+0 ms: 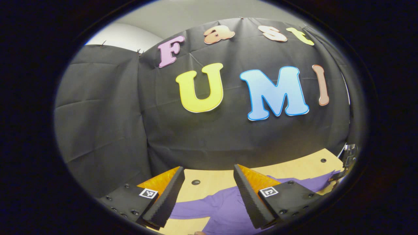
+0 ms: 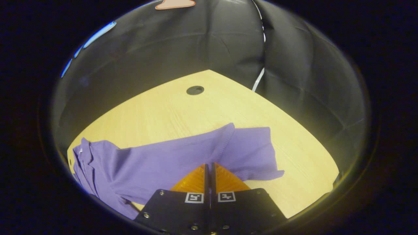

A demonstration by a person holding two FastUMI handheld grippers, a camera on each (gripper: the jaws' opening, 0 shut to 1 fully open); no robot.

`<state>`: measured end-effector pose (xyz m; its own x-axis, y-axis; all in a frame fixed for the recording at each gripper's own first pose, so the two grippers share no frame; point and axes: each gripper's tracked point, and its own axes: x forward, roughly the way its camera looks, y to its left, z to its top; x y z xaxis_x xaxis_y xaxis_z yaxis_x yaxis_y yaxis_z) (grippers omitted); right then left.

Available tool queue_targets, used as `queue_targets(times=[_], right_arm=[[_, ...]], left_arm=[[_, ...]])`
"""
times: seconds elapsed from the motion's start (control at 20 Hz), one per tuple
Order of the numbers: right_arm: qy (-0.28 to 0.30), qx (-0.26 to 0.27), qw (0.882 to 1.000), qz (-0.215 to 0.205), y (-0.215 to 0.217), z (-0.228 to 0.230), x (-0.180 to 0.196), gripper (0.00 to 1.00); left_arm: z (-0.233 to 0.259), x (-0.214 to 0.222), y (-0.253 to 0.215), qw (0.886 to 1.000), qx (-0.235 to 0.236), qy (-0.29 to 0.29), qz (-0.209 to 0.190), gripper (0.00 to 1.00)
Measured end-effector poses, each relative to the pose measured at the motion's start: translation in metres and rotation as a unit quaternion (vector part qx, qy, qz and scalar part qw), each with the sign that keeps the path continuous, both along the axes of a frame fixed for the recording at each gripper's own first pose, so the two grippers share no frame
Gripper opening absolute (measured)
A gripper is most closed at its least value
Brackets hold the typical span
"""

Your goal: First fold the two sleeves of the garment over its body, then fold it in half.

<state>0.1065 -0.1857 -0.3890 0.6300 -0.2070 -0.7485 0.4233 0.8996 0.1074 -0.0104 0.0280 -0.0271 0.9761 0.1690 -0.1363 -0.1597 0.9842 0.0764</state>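
A purple short-sleeved garment (image 2: 147,166) lies spread on the wooden table (image 2: 183,111), its collar at the left of the right gripper view and one sleeve (image 2: 254,150) at the right. My right gripper (image 2: 209,164) is shut, its tips pinching the cloth at that sleeve's shoulder seam, where the fabric rises in a ridge. My left gripper (image 1: 209,169) hovers open above the garment (image 1: 222,209) with nothing between its fingers. In the left gripper view, the right gripper (image 1: 347,156) sits far off at the right edge, against the cloth's end.
The black cloth wall (image 1: 228,137) closes the table's far side, and it also stands to the right (image 2: 310,98). Round holes (image 2: 195,90) (image 1: 196,182) mark the tabletop. Bare wood surrounds the garment.
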Motion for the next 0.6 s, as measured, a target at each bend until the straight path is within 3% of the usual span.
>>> queue_targets(times=[0.35, 0.6], right_arm=[[-0.054, 0.033, 0.995, 0.077, 0.102, 0.054, 0.022, 0.01], [-0.074, 0.058, 0.987, 0.133, 0.194, 0.081, 0.018, 0.01]], left_arm=[[-0.004, -0.004, 0.005, 1.0, -0.013, 0.0, 0.002, 0.96], [-0.009, -0.009, 0.02, 1.0, -0.016, 0.006, 0.014, 0.96]])
